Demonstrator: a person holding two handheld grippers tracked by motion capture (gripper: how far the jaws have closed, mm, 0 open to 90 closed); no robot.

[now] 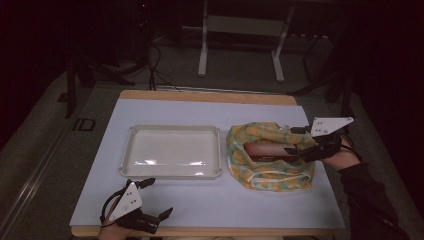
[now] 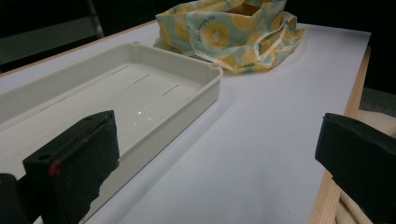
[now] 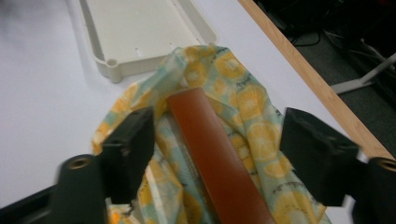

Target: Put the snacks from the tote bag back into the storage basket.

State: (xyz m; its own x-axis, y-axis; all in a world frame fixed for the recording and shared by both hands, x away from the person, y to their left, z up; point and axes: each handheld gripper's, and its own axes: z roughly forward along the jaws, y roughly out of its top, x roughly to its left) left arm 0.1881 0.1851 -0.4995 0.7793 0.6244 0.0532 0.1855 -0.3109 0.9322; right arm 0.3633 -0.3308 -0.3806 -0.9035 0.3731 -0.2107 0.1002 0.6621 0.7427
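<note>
Yellow-and-teal lemon-print cloth point(image 1: 270, 157) lies bunched at the right of centre in the high view, on the white table top point(image 1: 210, 200), and your right gripper point(image 1: 296, 141) reaches into it from the right edge of the frame. Your right hand point(image 1: 345, 157) comes in from the lower right on a dark sleeve, forearm angled up and to the left, the gripper pointing left and roughly level over the cloth. In the right gripper view the two black jaws stand apart on either side of a long reddish-brown bar point(image 3: 217, 158) that sits in the cloth's folds — the pads are clear of it, not pressing on it. Those jaws are part-way open.

Your left gripper point(image 1: 159, 197) sits at the lower left of the high view, close to the table's near edge, with your left hand point(image 1: 112, 225) just entering from the bottom. It points right and slightly upward in the frame, toward the cream plastic tray point(image 1: 127, 160), which lies just beyond it. In the left gripper view its jaws are spread wide with nothing between them.

Tray and cloth lie side by side, just apart. Small printed writing runs across the cloth in both gripper views — too fine to read. On the dark floor at the left of the high view, pale letters read "ID" point(image 1: 83, 124).
</note>
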